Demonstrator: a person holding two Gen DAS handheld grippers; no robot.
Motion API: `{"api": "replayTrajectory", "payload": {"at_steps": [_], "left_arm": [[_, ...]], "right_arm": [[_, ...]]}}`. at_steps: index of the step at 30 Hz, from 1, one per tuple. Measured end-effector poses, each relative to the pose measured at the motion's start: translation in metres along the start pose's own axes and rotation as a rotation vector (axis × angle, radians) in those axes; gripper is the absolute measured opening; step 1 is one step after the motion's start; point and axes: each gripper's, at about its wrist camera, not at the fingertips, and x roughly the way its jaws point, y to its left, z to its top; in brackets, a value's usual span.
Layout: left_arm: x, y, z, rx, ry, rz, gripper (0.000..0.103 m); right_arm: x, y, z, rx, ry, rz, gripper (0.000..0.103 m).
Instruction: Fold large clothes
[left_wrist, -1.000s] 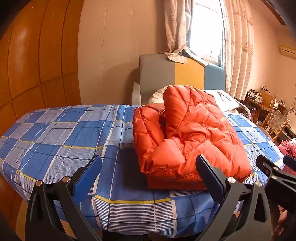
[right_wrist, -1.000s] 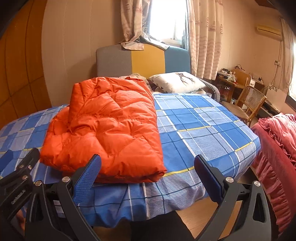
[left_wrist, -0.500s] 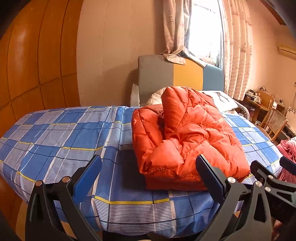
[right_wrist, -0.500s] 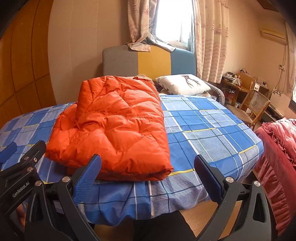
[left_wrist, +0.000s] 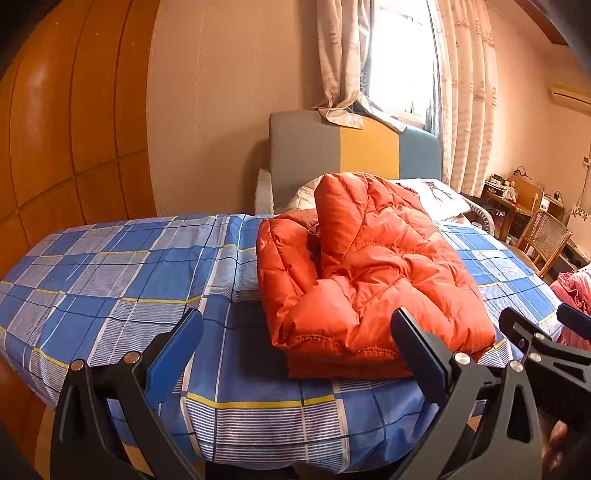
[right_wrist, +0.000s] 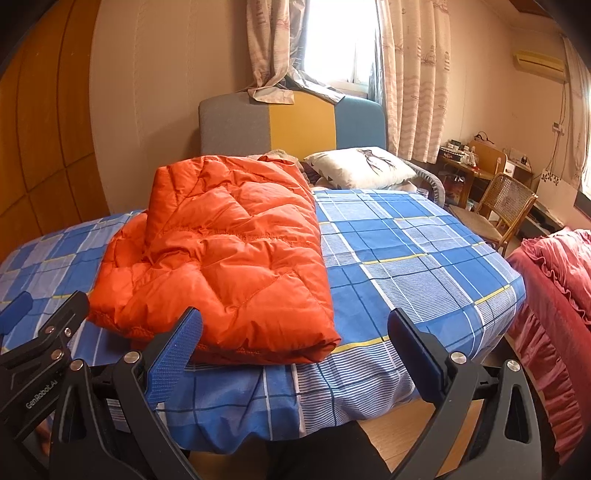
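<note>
An orange puffer jacket (left_wrist: 365, 273) lies folded in a thick bundle on the blue plaid bed cover (left_wrist: 122, 273); it also shows in the right wrist view (right_wrist: 225, 254). My left gripper (left_wrist: 295, 332) is open and empty, held back off the near edge of the bed, in front of the jacket's near hem. My right gripper (right_wrist: 293, 330) is open and empty, also off the bed's near edge, with the jacket's near right corner between its fingers in the view. Each gripper shows at the edge of the other's view.
A grey, yellow and blue headboard (right_wrist: 291, 123) and a white pillow (right_wrist: 364, 168) stand beyond the jacket. A wicker chair (right_wrist: 498, 206) and cluttered desk (right_wrist: 465, 155) are at the right. A red ruffled bedspread (right_wrist: 554, 291) lies close on the right. Wooden wall panels (left_wrist: 62, 122) line the left.
Both grippers have drawn slightly back from the bed and tilted, still open and empty. The jacket has not moved.
</note>
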Motion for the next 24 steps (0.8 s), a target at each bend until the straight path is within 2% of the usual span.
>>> {"api": "replayTrajectory", "payload": {"at_steps": [24], "left_arm": [[-0.0035, 0.0007, 0.003, 0.01, -0.005, -0.016, 0.101]], "right_arm": [[-0.0021, 0.0039, 0.0009, -0.01, -0.006, -0.002, 0.1]]}}
